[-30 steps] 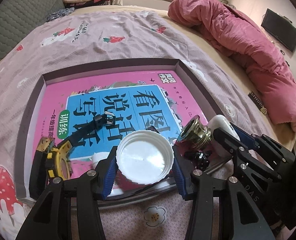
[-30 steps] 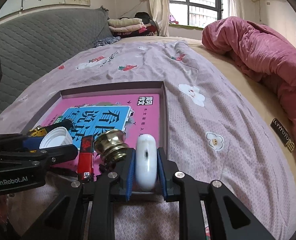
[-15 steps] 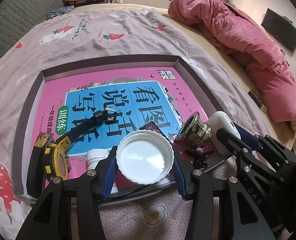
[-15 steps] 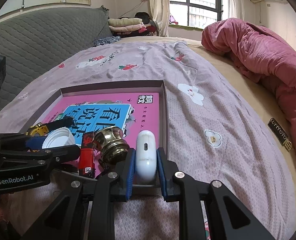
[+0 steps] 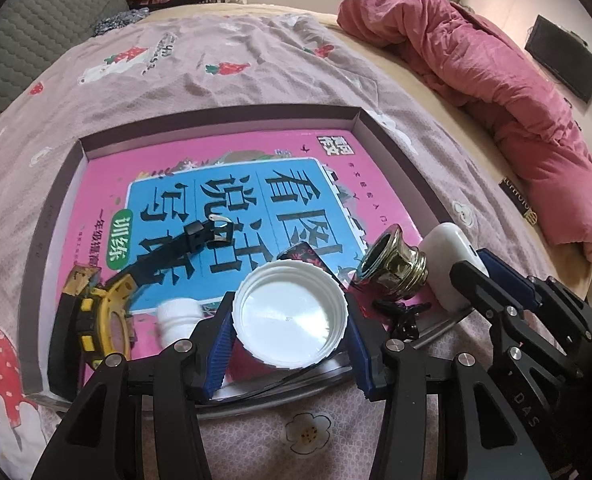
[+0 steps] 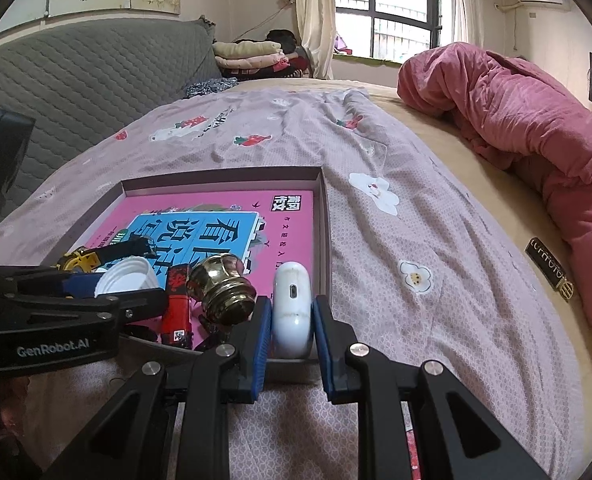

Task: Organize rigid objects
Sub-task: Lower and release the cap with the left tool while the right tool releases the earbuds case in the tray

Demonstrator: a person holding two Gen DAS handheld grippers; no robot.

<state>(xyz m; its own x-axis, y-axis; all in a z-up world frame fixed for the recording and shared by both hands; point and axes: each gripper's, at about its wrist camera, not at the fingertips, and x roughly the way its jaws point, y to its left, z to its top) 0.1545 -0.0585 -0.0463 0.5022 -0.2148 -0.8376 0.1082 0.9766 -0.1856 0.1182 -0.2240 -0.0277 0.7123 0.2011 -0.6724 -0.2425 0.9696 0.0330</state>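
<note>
The left tongs (image 5: 290, 332) clamp a white screw cap (image 5: 290, 314) by its rim, hollow side facing the camera, over the near edge of a shallow box (image 5: 220, 114) on the bed (image 5: 256, 60). The cap hides part of a red lighter (image 6: 178, 304) and the top of a small white bottle (image 5: 178, 320). The right tongs (image 6: 292, 322) are closed tight on a white earbud case (image 6: 292, 308), held on edge at the box's near right corner, its long axis running away from the camera and its port facing back. A brass knob (image 6: 224, 288) lies tilted beside it. A yellow-and-black watch (image 5: 100, 312) sits left, strap stretched across the pink book (image 5: 232, 200).
</note>
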